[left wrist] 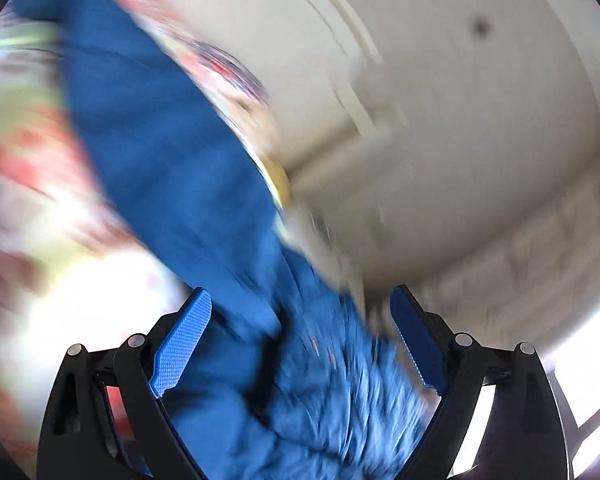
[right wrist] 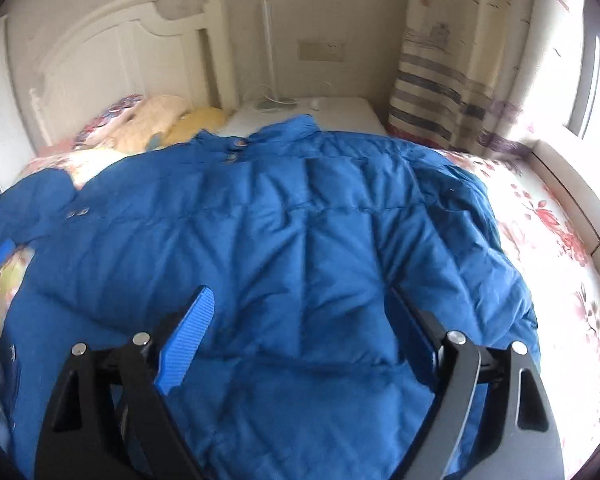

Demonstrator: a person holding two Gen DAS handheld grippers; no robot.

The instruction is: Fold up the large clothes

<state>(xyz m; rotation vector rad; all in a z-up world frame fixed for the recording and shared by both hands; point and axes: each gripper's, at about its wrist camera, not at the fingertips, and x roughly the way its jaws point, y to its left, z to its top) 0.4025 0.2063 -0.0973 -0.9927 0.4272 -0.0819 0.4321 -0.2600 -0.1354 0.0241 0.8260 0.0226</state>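
The large blue quilted puffer jacket (right wrist: 284, 240) lies spread over the bed with the floral bedspread (right wrist: 556, 240), its collar toward the headboard end, its body covering most of the middle of the bed, one sleeve bunched near the window-side edge and the other trailing off toward the opposite edge. The right hand-held gripper (right wrist: 304, 344) hangs over the jacket's lower back with its jaws wide apart and nothing pinched between the pads. The left hand-held gripper (left wrist: 300, 344) is likewise spread wide; blue fabric runs between its fingers in a badly blurred view, but the pads do not appear to press on it. The main risk, as I judge it, is that the puffy, slippery shell springs back or slides once folded, since the filling resists a crease; a grip on only the outer layer could also lift the shell and leave the bulk behind. The sleeve at the window-side edge could slip off the bed if tugged. Around the jacket, the cream and yellow soft toys (right wrist: 168, 120) lie just beyond the collar by the white wooden headboard (right wrist: 112, 52) and may crowd a fold toward that end. A white bedside stand (right wrist: 340, 108) and the striped curtain (right wrist: 440, 92) stand well clear.
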